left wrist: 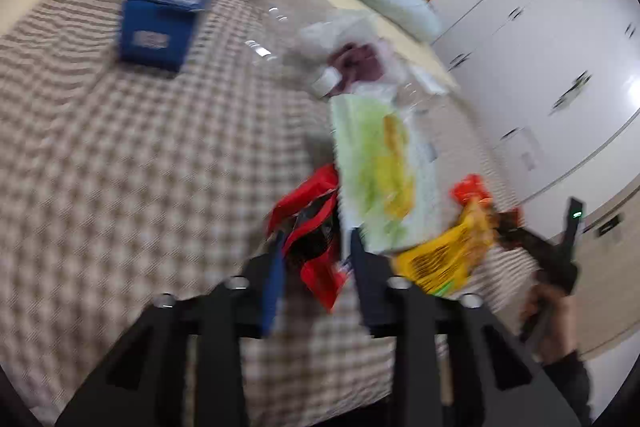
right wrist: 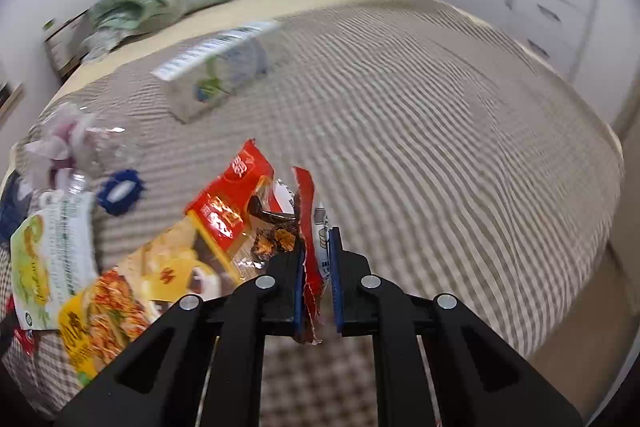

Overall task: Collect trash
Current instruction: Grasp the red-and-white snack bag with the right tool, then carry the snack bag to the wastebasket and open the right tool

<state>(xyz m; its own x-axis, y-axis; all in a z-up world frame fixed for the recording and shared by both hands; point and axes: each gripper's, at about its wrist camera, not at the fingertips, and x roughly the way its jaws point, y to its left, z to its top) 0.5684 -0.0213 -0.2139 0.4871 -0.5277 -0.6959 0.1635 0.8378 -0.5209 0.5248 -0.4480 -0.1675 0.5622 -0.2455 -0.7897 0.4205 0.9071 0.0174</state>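
- Now the right gripper (right wrist: 316,267) is clamped on a torn red wrapper edge (right wrist: 310,267) of the snack packet (right wrist: 224,223) over the checked bed (right wrist: 420,131)
- Left gripper (left wrist: 316,251) stands part open around one crumpled red wrapper (left wrist: 312,227); contact unclear
- Two boxes: one blue (left wrist: 164,23), one white carton (right wrist: 218,67)

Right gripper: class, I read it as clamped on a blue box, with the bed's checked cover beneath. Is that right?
Not quite. The right gripper is clamped on a red and yellow snack wrapper, not a blue box; the right wrist view shows the wrapper's torn edge pinched between its fingers. The checked cover does lie beneath.
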